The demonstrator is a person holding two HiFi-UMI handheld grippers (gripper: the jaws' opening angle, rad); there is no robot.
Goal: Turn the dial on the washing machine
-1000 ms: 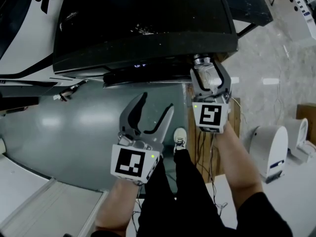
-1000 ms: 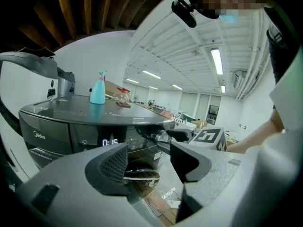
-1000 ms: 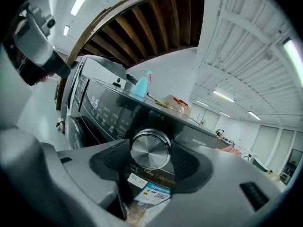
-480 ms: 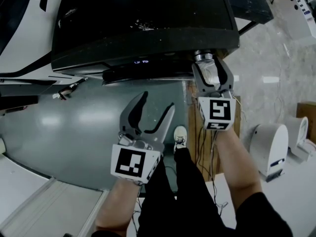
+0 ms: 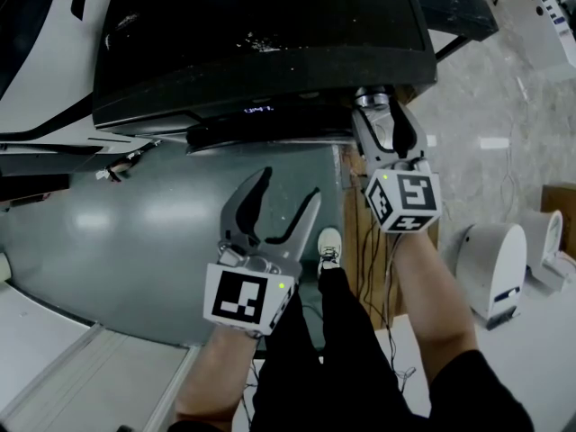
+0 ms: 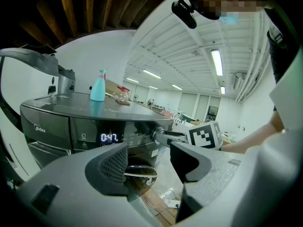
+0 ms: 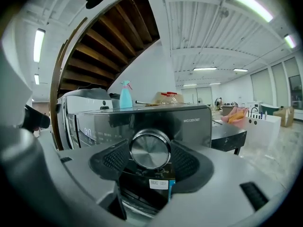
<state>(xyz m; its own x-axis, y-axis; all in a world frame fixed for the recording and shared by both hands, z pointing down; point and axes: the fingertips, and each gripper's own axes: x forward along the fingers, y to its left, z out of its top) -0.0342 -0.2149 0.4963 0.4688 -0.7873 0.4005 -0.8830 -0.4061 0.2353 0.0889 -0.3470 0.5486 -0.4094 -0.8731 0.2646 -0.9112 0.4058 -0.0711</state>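
The washing machine (image 5: 261, 61) is glossy black, its dial (image 7: 150, 149) brushed silver, its digits (image 6: 110, 137) pale blue. The spray bottle (image 6: 98, 88) is turquoise.

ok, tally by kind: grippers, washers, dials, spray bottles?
Grippers: 2, left gripper and right gripper
Washing machine: 1
Dial: 1, clamped in the right gripper's fingers
Spray bottle: 1, light blue, on the machine's top
Total: 5

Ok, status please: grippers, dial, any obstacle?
Right gripper shut on dial. Left gripper open, empty, off the machine. Nothing blocks the dial.
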